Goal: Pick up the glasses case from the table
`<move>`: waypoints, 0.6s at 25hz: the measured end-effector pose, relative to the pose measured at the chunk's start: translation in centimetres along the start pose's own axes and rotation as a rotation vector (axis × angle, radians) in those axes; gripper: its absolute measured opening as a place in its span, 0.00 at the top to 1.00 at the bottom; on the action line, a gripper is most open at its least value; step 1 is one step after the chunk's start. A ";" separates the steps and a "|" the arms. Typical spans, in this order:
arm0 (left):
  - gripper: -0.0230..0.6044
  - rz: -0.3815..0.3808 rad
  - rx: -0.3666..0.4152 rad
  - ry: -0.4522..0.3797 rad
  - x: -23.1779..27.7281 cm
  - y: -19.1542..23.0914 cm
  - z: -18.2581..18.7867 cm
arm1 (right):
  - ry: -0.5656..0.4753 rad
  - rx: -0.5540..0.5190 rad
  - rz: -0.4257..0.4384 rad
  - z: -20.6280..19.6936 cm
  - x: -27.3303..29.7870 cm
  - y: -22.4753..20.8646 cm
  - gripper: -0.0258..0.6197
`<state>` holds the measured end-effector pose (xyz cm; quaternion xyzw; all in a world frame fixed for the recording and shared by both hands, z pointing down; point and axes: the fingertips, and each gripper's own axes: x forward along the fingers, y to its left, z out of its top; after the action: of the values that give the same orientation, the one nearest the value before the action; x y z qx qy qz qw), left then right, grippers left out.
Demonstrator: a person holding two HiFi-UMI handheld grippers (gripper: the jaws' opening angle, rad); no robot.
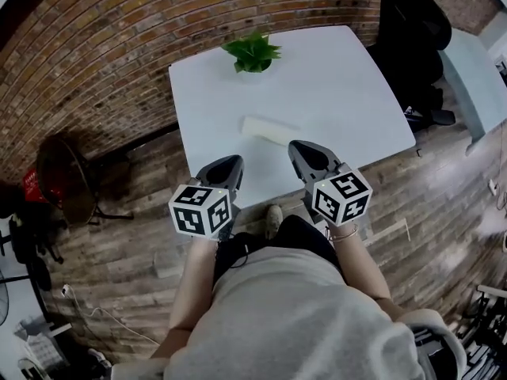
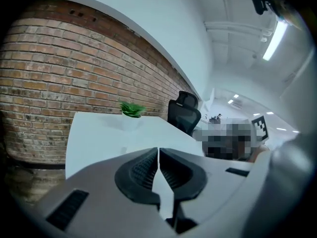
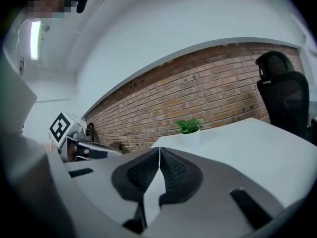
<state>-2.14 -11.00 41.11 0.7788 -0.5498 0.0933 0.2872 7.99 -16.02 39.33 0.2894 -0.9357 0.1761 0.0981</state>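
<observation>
A pale, long glasses case [image 1: 270, 129] lies on the white table [image 1: 341, 85], toward its near edge. My left gripper [image 1: 230, 165] hangs over the near edge, a little short and left of the case, shut and empty. To the right of it my right gripper [image 1: 299, 150] is also shut with nothing in it, its tip just short of the case's right end. In the left gripper view the jaws [image 2: 158, 155] meet with the tabletop [image 2: 99, 133] beyond. The right gripper view shows its jaws [image 3: 159, 155] pressed together. The case is hidden behind the jaws in both gripper views.
A small green potted plant [image 1: 252, 52] stands at the table's far edge, seen also in the left gripper view as the plant [image 2: 131, 110] and in the right gripper view as the plant [image 3: 188, 125]. A black office chair [image 1: 408, 30] sits at the table's right. A brick wall [image 1: 103, 46] runs behind; wood floor lies below.
</observation>
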 end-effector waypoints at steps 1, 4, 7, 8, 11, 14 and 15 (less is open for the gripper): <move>0.95 0.011 -0.005 0.000 0.5 0.2 0.2 | 0.006 0.001 0.009 0.0 0.3 -0.5 0.96; 0.95 0.045 -0.025 0.000 1.4 0.9 0.5 | 0.029 0.004 0.034 -0.1 1.3 -1.7 0.93; 0.95 0.073 -0.056 0.011 2.0 1.8 0.1 | 0.060 0.004 0.051 -0.5 2.2 -2.6 0.90; 0.95 0.081 -0.066 0.019 2.1 2.1 -0.2 | 0.069 0.005 0.056 -0.6 2.4 -2.8 0.89; 0.95 0.102 -0.093 0.049 2.4 2.8 -1.1 | 0.097 0.005 0.069 -0.9 3.1 -3.2 0.86; 0.95 0.107 -0.115 0.069 2.7 3.4 -1.7 | 0.127 -0.004 0.081 -1.4 3.9 -3.4 0.83; 0.95 0.103 -0.119 0.076 2.8 3.5 -1.9 | 0.138 -0.004 0.085 -1.7 4.2 -3.4 0.82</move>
<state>-3.89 -13.03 45.18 0.7268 -0.5825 0.1048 0.3484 6.67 -20.09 42.95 0.2362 -0.9386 0.1980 0.1553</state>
